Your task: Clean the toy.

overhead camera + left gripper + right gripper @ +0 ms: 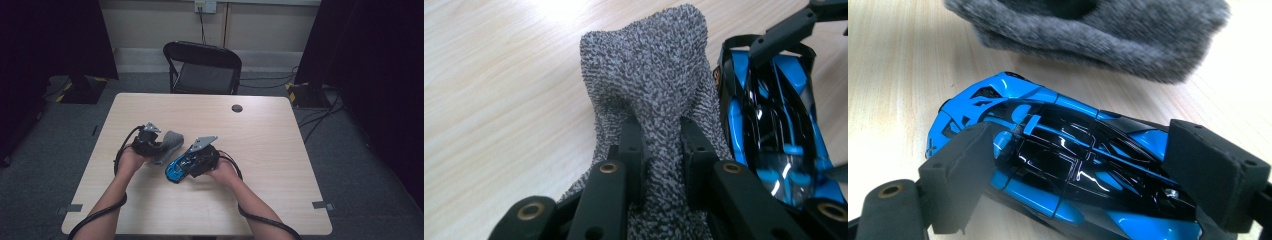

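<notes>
Now my left tongs (663, 150) pinch a fold of the grey sock (649, 70) at frame centre; my right tongs (1088, 180) clasp the blue toy car (1063, 165) across its body on the worktop (260, 150).

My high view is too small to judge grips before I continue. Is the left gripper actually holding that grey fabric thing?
Observer: Yes; the left gripper has its jaws pinched shut on a raised fold of the grey speckled knit fabric.
Operator: And the right gripper?
Observer: Its pads press both sides of the glossy blue-and-black toy car.
Operator: Do car and fabric touch?
Observer: The right gripper view shows a strip of pale wooden table between them.
</notes>
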A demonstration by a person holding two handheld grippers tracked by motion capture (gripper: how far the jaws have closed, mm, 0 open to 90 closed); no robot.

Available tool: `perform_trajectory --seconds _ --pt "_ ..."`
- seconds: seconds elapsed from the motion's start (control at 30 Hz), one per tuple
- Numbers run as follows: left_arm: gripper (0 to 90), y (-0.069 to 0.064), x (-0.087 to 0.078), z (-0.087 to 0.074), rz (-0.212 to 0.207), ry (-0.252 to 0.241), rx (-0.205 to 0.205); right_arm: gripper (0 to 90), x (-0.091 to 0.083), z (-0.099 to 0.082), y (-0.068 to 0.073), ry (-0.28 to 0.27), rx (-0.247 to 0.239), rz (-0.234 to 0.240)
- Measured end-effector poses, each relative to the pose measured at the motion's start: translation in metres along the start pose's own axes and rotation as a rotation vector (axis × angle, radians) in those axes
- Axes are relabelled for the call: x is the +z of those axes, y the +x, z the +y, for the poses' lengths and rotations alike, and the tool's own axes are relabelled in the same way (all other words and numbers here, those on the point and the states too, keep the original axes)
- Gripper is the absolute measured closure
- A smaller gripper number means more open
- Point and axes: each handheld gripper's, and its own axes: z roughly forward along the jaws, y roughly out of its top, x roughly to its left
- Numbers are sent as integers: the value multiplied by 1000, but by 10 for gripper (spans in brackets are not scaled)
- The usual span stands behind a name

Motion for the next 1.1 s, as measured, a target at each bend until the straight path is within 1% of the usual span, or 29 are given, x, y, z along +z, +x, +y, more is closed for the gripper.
perform_trajectory --seconds 0.07,0.13,0.2,0.23,0.27,0.33,0.37,0.47,0.5,0.57,0.6,0.63,0.8,1.1 --pt "759 0 5 4 -3 -7 -3 127 0 0 0 0 0 0" --pt "757 0 9 7 0 -5 -2 127 0 0 0 -1 2 0" --pt "757 -1 15 11 5 -5 8 128 0 0 0 -6 0 2" --pt "757 -2 19 12 4 -6 1 128 0 0 0 -6 -2 2" --pt "756 -2 22 14 -2 0 10 127 0 0 0 -4 0 2" --pt "756 -4 27 16 3 7 14 128 0 0 1 -3 4 3" --pt "755 -5 30 17 -6 12 14 127 0 0 1 -3 4 2" --pt "750 -9 37 18 -12 10 22 127 0 0 0 -4 0 3" --pt "746 -10 40 18 -6 8 29 128 0 0 0 -5 0 3" --pt "742 -13 46 17 -17 13 32 127 1 0 1 -3 4 3" --pt "742 -15 49 16 -19 21 40 127 1 0 1 -4 4 3" --pt "742 -16 51 15 -17 22 40 127 1 0 1 -7 2 3" --pt "744 -19 52 13 -18 15 4 127 1 0 1 -7 2 3" --pt "759 -23 50 14 -20 42 32 127 1 0 1 -2 4 5"
